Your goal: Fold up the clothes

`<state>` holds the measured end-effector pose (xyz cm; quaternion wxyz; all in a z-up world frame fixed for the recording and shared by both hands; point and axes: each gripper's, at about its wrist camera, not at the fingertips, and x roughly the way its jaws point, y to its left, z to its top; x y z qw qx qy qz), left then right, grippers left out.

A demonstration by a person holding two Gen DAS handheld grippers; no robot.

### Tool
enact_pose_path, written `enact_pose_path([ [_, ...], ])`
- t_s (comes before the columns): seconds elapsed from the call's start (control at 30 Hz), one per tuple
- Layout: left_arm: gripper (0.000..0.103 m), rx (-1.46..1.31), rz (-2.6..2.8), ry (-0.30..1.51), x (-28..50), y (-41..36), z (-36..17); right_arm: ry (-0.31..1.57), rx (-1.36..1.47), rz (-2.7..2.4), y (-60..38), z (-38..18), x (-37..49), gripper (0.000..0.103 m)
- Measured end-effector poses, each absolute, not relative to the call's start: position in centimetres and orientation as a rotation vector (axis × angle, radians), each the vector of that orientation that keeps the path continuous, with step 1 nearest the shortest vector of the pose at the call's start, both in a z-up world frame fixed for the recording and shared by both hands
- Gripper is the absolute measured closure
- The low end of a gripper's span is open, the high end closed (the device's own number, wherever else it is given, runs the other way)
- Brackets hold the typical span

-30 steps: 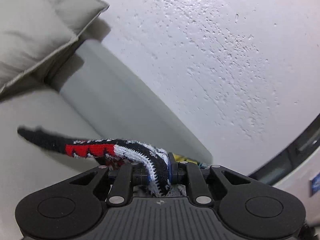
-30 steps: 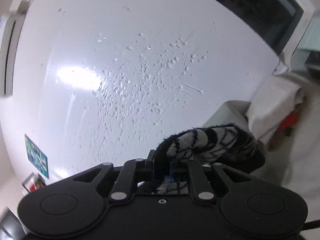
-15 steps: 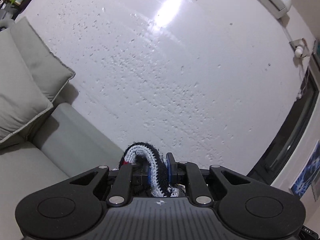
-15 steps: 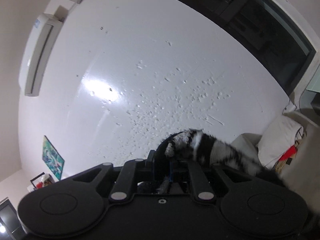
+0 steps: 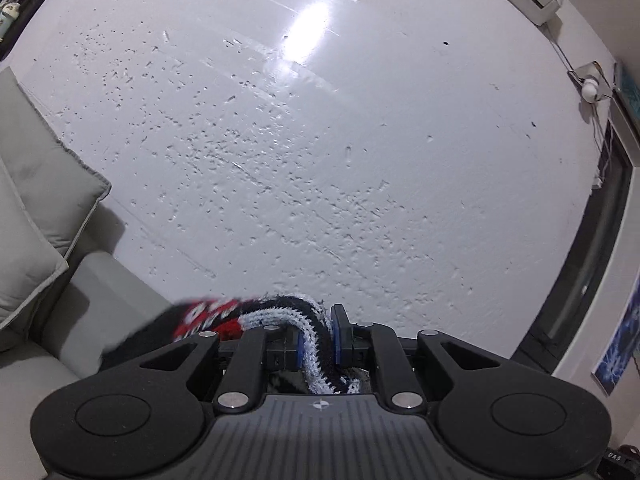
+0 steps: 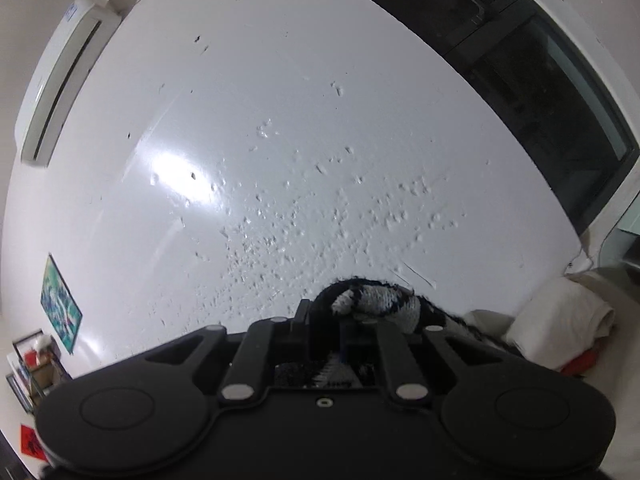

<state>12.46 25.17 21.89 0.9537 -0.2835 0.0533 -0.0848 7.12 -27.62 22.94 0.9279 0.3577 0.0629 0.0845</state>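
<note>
A knitted garment in black, white and red (image 5: 280, 316) is pinched in my left gripper (image 5: 316, 340), which is shut on its striped edge. The cloth trails to the left and is blurred there. My right gripper (image 6: 324, 328) is shut on another black and white part of the same knit (image 6: 376, 304), which runs off to the right. Both grippers point up at the white wall (image 5: 320, 160). Most of the garment hangs below the cameras and is hidden.
A grey sofa (image 5: 104, 292) with cushions (image 5: 36, 200) sits at the lower left of the left wrist view. White cushions (image 6: 560, 320) lie at the right of the right wrist view. An air conditioner (image 6: 60, 76), a dark window (image 6: 540, 80) and posters (image 6: 60, 300) are on the walls.
Both grippers have tilted upward, so the sofa has dropped low and more wall shows. The knit stays clamped in both; its loose end on the left swung and is now blurred.
</note>
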Motion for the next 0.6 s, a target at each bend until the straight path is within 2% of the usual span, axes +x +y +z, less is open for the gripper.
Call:
enact_pose_path([
  [0.1,0.093,-0.548,-0.141,0.205,12.3,24.7,16.3,0.244,0.729,0.136,-27.1,16.7,7.1,0.091],
  [0.3,0.097,-0.566,-0.003,0.519,10.4,24.5,-1.0,0.486,0.711,0.046,-25.5,3.7,6.4,0.091],
  [0.33,0.102,-0.556,0.046,0.573,10.0,24.6,-3.9,0.552,0.715,0.023,-25.1,1.1,6.0,0.091],
  [0.47,0.102,-0.552,0.175,0.816,9.0,25.2,-12.6,0.863,0.709,-0.066,-25.3,-8.5,5.6,0.088],
  [0.53,0.102,-0.544,0.190,0.858,7.9,25.6,-13.8,0.927,0.707,-0.086,-25.9,-9.9,4.9,0.081],
  [0.6,0.095,-0.522,0.187,0.858,6.7,25.6,-13.3,0.932,0.673,-0.073,-26.1,-9.1,4.2,0.072],
])
